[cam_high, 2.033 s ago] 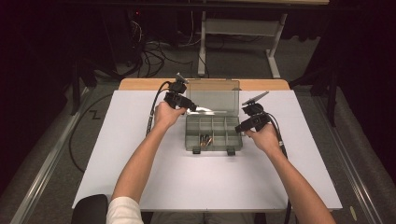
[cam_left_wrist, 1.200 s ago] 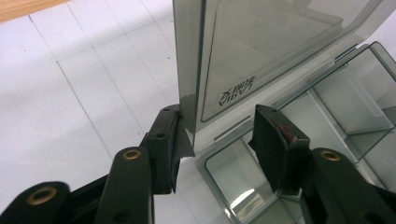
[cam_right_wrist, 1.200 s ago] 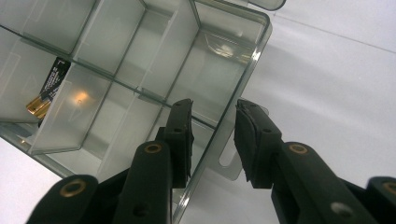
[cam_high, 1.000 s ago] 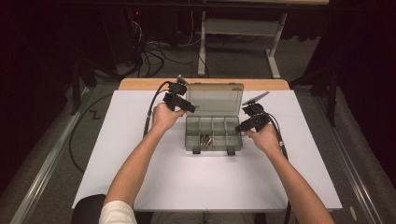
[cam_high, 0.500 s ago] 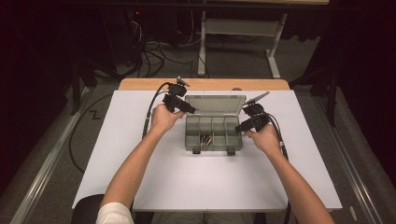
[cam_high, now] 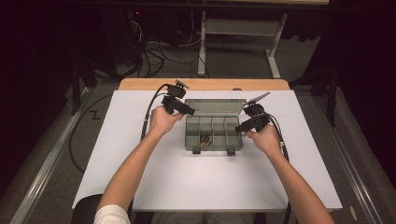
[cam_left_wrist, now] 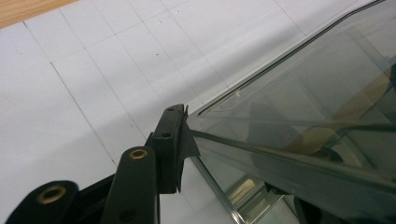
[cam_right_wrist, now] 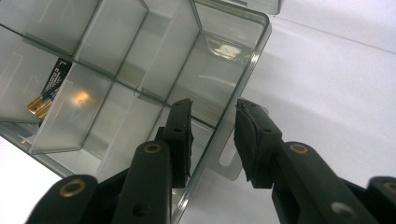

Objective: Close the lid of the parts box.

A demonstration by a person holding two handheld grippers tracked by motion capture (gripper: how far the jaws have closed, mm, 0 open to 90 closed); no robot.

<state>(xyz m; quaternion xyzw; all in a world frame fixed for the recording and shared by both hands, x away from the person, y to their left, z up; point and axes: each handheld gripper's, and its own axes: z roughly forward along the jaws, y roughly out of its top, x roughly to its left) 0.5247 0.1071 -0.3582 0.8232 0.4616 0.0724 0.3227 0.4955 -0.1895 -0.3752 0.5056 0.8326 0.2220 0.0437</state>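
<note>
**Clear organiser box open on white table**

White tabletop (cam_high: 154, 186) with wooden far edge, dark room behind, cables on the floor. Smoky transparent compartment box (cam_high: 214, 133) at mid-table, lid (cam_high: 215, 107) tilted back, batteries (cam_high: 205, 140) in one front compartment. Left gripper (cam_high: 183, 108) at the lid's left corner, jaws lately closing, grip not discernible. Right gripper (cam_right_wrist: 212, 140) straddling the box's right wall, a visible gap left at the outer pad, not clamped

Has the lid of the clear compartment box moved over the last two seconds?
Yes. The lid has swung back and down toward the wooden table edge, while the box base kept its place. The left gripper touches the lid's corner.
</note>
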